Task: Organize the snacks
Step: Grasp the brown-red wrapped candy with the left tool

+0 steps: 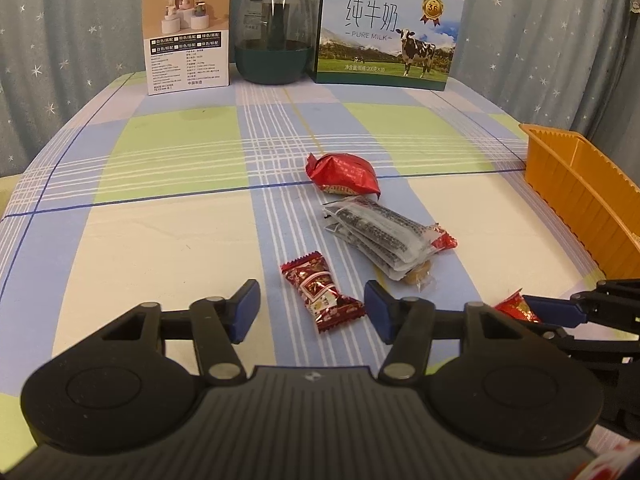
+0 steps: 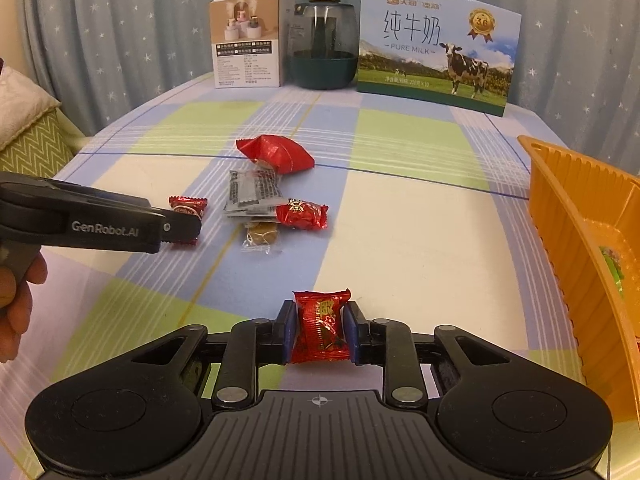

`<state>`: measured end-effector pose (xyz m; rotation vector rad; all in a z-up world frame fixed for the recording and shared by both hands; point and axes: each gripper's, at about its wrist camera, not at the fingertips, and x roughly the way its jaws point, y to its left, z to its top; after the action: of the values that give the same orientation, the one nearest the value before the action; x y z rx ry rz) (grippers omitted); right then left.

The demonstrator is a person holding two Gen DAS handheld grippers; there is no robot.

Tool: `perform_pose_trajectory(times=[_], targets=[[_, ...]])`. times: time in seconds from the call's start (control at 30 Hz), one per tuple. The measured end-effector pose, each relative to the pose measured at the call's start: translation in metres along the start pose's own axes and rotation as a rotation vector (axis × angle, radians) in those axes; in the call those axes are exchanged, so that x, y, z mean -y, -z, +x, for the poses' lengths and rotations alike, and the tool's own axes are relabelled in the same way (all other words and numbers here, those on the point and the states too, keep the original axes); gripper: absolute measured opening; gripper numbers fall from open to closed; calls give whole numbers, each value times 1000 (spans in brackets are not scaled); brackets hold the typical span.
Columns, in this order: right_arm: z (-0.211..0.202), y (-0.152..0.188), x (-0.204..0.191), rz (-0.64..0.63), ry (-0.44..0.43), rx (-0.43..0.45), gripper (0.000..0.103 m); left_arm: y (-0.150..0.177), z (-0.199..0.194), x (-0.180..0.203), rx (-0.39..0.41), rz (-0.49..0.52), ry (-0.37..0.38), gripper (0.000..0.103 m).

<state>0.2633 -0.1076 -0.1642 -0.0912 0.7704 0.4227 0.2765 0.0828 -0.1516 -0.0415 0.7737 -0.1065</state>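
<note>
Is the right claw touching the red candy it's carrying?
Touching. The right wrist view shows the right claw with both pads pressed against the sides of the red candy.

curtain (image 1: 520,20): blue, white stars | table (image 1: 160,240): plaid cloth | cushion (image 2: 24,144): left

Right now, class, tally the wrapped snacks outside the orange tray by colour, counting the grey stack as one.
Red: 4 (pouch, dark sweet, sweet beside the stack, held sweet in the right claw)
Grey stack: 1
Brown sweet: 1
Total: 6
</note>
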Motion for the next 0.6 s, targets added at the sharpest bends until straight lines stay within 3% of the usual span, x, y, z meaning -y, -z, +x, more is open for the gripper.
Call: perform_pose_trajectory(times=[0.37,0.6], targets=[[-1,-3,5,38,1,11,22,1,8,7,4,11,-11,20],[-8,-6,10,59,4,32,22,7,-4,10,-11,-18,-10,18]])
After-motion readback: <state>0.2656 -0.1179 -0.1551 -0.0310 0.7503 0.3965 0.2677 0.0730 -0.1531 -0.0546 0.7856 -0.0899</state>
